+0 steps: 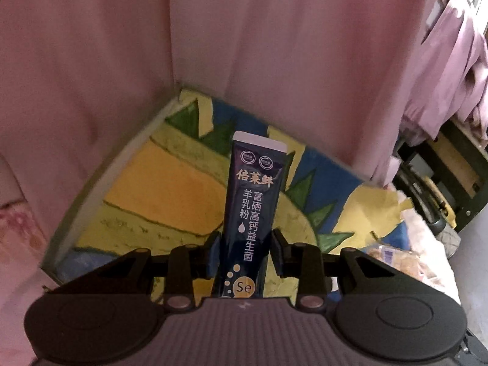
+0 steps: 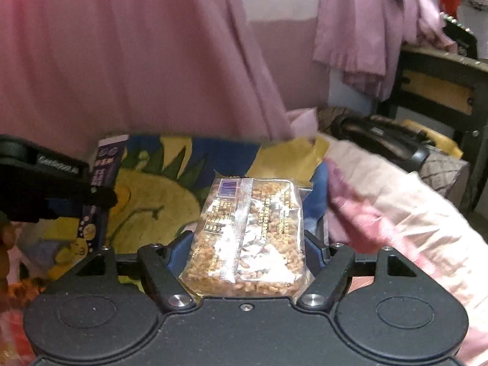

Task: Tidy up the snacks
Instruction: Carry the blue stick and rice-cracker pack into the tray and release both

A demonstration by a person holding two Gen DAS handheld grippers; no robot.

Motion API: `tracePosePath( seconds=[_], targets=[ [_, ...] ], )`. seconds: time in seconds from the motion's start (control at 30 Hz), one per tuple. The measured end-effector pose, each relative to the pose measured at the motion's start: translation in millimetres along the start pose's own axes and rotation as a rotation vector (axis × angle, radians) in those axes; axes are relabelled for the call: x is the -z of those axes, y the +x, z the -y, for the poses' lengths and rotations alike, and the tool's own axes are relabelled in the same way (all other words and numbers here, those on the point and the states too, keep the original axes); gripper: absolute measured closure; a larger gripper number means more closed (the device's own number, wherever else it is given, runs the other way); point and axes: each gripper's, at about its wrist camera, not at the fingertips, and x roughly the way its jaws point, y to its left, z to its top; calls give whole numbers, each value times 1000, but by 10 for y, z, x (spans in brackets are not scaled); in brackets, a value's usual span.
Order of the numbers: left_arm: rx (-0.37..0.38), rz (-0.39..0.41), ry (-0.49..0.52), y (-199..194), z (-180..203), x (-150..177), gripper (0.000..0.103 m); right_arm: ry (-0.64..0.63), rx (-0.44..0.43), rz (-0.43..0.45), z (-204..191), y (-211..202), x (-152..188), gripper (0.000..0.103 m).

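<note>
My left gripper [image 1: 245, 244] is shut on a dark blue stick sachet [image 1: 253, 195] with white and gold Chinese print, which stands up between the pads over a box [image 1: 146, 183] with a yellow, green and blue painted bottom. My right gripper [image 2: 247, 244] is shut on a clear packet of a golden puffed-grain bar [image 2: 253, 235], held over the right part of the same painted box [image 2: 158, 195]. In the right wrist view the left gripper [image 2: 100, 196] and its blue sachet [image 2: 105, 164] show at the left edge.
Pink curtain fabric [image 1: 274, 45] hangs behind the box. A pink floral cloth [image 2: 396, 207] lies to the right, with more snack packets [image 1: 393, 259] on it. Dark wooden furniture [image 2: 439, 91] and a black bag [image 2: 378, 140] stand at the far right. A person's hand [image 2: 6, 244] shows at the left edge.
</note>
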Motion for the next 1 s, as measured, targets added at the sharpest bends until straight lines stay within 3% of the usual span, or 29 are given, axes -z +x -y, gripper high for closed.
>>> tracePosePath(
  seconds=[0.47, 0.57, 0.87, 1.0],
  targets=[
    [-23, -14, -26, 172, -71, 43, 65, -31, -17, -83, -118, 252, 276, 27],
    [-30, -22, -5, 170, -43, 49, 63, -19, -8, -80, -94, 259, 265, 15],
    [-48, 3, 29, 9, 2, 90, 24, -15, -20, -39, -79, 103, 206, 2],
    [-36, 36, 61, -176, 66, 85, 17, -15, -18, -1, -74, -49, 132, 1]
  ],
)
